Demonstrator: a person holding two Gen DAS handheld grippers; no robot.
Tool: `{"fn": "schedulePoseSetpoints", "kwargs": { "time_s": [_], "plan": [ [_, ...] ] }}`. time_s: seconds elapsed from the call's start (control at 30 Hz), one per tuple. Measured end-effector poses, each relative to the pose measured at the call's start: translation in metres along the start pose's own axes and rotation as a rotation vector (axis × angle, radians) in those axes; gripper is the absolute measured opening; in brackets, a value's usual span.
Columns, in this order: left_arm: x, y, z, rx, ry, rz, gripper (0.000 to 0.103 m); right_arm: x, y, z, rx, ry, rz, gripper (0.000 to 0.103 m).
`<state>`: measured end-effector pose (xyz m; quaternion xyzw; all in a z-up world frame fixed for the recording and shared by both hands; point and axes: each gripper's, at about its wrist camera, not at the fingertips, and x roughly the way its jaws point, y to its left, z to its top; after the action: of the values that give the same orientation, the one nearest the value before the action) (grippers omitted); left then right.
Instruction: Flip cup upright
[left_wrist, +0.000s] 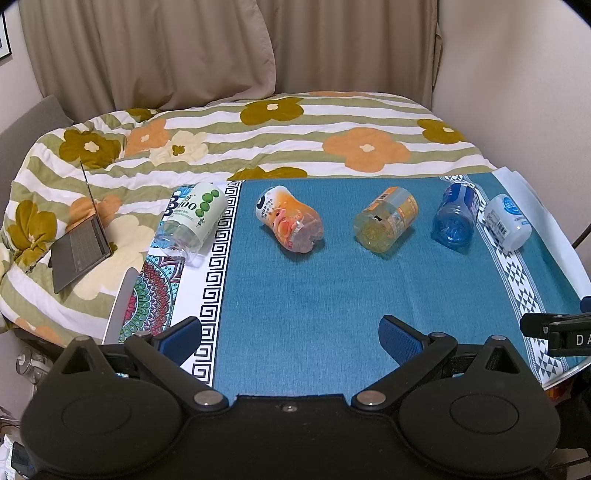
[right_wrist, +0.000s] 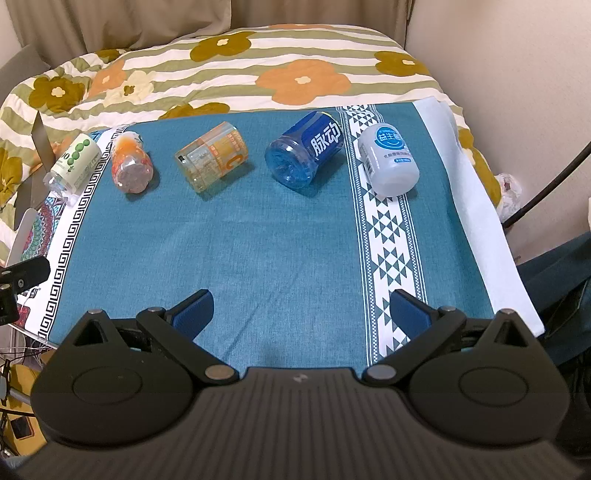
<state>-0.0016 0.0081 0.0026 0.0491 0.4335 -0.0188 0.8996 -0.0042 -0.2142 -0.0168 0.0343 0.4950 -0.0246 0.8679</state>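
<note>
Several cut-bottle cups lie on their sides in a row across the far part of the teal tablecloth (left_wrist: 314, 295): a green-labelled cup (left_wrist: 194, 221) (right_wrist: 74, 162), a pink-orange cup (left_wrist: 290, 223) (right_wrist: 131, 166), a yellow-orange cup (left_wrist: 386, 219) (right_wrist: 212, 160), a blue cup (left_wrist: 456, 216) (right_wrist: 306, 149) and a white cup (left_wrist: 508, 221) (right_wrist: 388, 162). My left gripper (left_wrist: 290, 332) is open and empty, low over the near cloth. My right gripper (right_wrist: 301, 308) is open and empty, also near the front edge, well short of the cups.
A bed with a flowered striped quilt (left_wrist: 258, 136) lies behind the table. An open laptop (left_wrist: 83, 243) rests on the quilt at left. A wall (left_wrist: 517, 92) stands at right. The right gripper's body (left_wrist: 557, 332) shows at the left view's right edge.
</note>
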Motion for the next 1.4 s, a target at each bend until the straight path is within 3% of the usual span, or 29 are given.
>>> {"fn": "schedulePoseSetpoints", "kwargs": {
  "time_s": [1.4],
  "plan": [
    [-0.016,-0.009,-0.006,-0.004,-0.036,0.021,0.103,-0.019,-0.006,-0.005,-0.003,-0.037,0.024,0.103]
  ]
}}
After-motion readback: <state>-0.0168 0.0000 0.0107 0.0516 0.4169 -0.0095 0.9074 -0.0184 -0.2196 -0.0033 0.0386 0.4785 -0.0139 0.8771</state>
